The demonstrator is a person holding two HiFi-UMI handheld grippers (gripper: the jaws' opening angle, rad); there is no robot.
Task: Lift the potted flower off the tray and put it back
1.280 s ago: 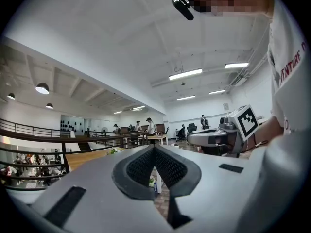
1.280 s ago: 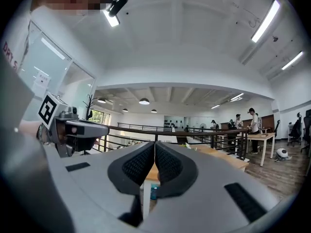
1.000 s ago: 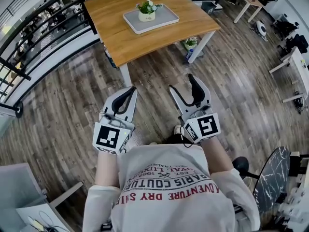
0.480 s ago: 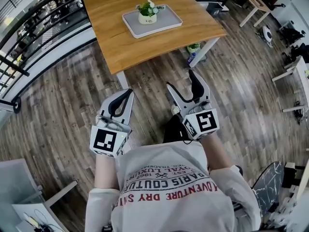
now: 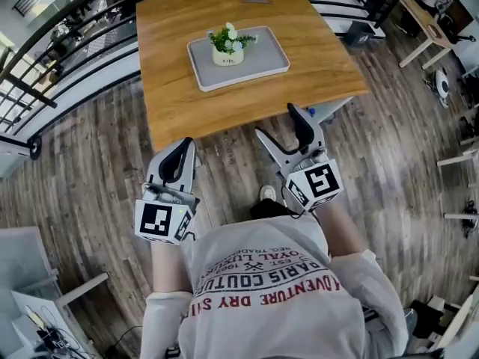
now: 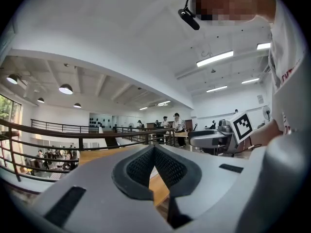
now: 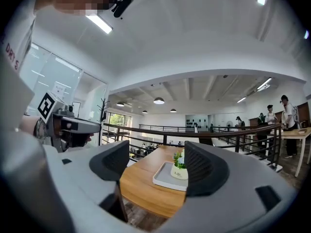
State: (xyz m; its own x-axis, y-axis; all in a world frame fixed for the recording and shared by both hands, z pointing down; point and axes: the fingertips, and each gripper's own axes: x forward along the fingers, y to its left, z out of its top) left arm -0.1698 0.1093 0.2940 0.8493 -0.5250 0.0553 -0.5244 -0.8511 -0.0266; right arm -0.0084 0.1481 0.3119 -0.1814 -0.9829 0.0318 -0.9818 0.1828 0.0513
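My left gripper and right gripper: matt grey plastic shells. Black pads have a fine ribbed, rubbery texture. Table: smooth warm wood, low sheen. Tray: matt grey, plastic-looking. Pot: smooth white, ceramic-looking. Floor: grey-brown wood-look planks. Railing: black metal. My shirt: pale cloth.

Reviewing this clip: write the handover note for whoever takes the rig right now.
Left claw: shut, empty, near the front edge of the light wooden table.
Right claw: open, jaws have just been opening, nothing between them.
The small white pot of green-and-white flowers stands upright on the grey rectangular tray on that table, untouched.
Done: nothing yet.
To do: grip the pot, lift it off the tray, set it back.
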